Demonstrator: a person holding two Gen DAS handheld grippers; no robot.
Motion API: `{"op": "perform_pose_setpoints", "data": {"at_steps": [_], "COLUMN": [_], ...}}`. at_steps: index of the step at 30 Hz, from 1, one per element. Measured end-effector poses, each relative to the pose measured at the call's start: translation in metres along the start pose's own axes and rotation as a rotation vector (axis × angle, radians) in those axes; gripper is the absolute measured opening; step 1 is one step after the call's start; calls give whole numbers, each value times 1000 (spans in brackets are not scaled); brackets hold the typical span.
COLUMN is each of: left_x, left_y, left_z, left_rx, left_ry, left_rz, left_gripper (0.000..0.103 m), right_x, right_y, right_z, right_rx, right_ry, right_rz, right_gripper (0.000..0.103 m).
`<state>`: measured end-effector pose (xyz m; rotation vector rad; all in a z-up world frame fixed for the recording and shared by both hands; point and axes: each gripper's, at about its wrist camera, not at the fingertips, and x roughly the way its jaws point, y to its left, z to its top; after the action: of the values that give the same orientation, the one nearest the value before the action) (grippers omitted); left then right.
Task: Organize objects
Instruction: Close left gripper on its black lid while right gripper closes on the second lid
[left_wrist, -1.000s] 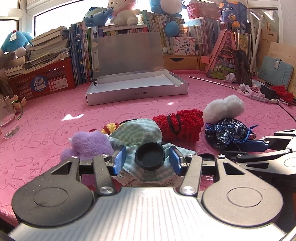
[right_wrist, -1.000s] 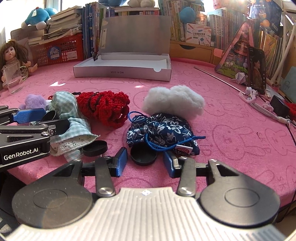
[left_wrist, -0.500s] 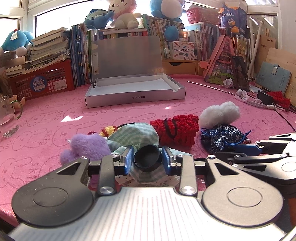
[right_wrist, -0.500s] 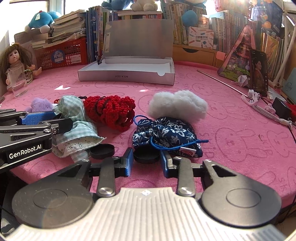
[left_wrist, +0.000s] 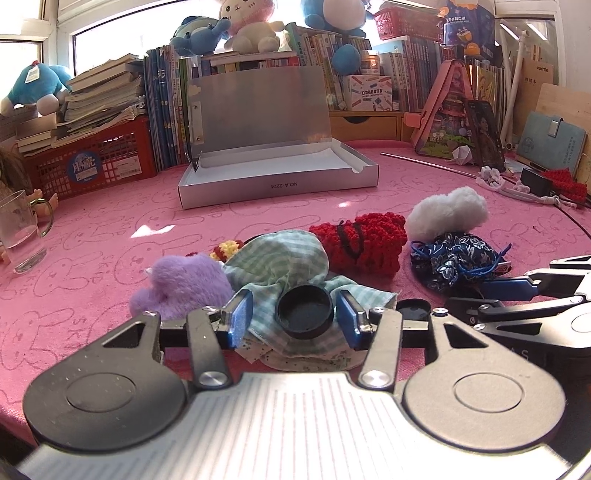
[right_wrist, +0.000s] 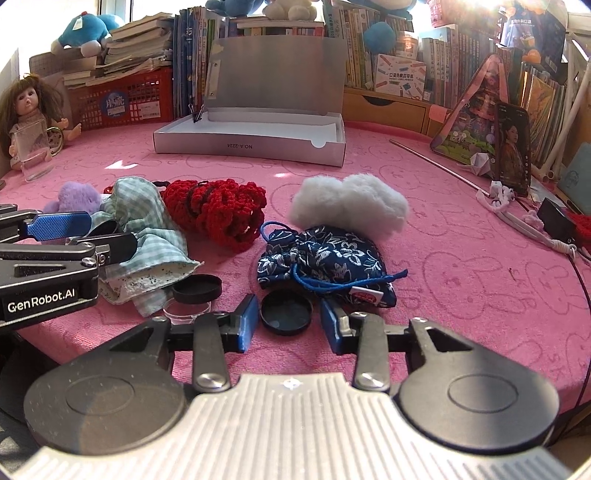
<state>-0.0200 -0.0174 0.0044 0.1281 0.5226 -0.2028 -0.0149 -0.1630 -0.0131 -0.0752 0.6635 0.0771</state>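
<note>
My left gripper (left_wrist: 291, 319) is open around a black round lid (left_wrist: 305, 314) that rests on a green checked cloth pouch (left_wrist: 284, 266); the pads stand apart from it. My right gripper (right_wrist: 286, 325) is open around another black round lid (right_wrist: 286, 312) lying on the pink tablecloth, just in front of a navy floral drawstring pouch (right_wrist: 325, 258). A red crochet pouch (right_wrist: 218, 206), a white fluffy ball (right_wrist: 351, 206) and a purple plush (left_wrist: 184, 284) lie close by. An open silver box (left_wrist: 277, 173) stands behind them.
A third black lid (right_wrist: 197, 288) and a clear round dish (right_wrist: 186, 314) lie by the checked pouch. A glass mug (left_wrist: 20, 232) and a doll (right_wrist: 26, 118) stand at the left. Books, red basket (left_wrist: 92, 162) and plush toys line the back; cables lie at right.
Both grippers closed on their black lids half a second ago and have opened again. The lids stay where they were, between the pads.
</note>
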Motion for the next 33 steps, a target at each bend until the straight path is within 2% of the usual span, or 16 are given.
{"op": "perform_pose_setpoints", "data": {"at_steps": [4, 7, 9, 10, 11, 17, 25, 33], "left_x": [0, -2, -2, -3, -3, -9, -16, -10], "left_y": [-3, -4, -5, -5, -5, -3, 0, 10], "left_z": [-1, -1, 0, 0, 0, 5, 11, 23], "left_rx": [7, 9, 9, 6, 1, -17, -36, -48], "left_ry": [-4, -4, -3, -3, -4, -16, -41, -28], "left_rz": [-2, -18, -24, -24, -25, -35, -43, 7], "left_gripper": [53, 43, 39, 39, 39, 39, 39, 39], "right_x": [0, 2, 3, 3, 3, -3, -21, -22], "right_y": [1, 3, 5, 6, 6, 6, 10, 6], "right_z": [-3, -2, -1, -1, -1, 0, 7, 18], "right_rx": [4, -1, -8, -11, -11, 9, -3, 12], "right_ry": [-8, -13, -20, -22, -23, -15, -63, -91], "right_rz": [1, 5, 13, 20, 22, 48, 81, 83], "right_gripper": [55, 54, 45, 37, 37, 36, 37, 37]}}
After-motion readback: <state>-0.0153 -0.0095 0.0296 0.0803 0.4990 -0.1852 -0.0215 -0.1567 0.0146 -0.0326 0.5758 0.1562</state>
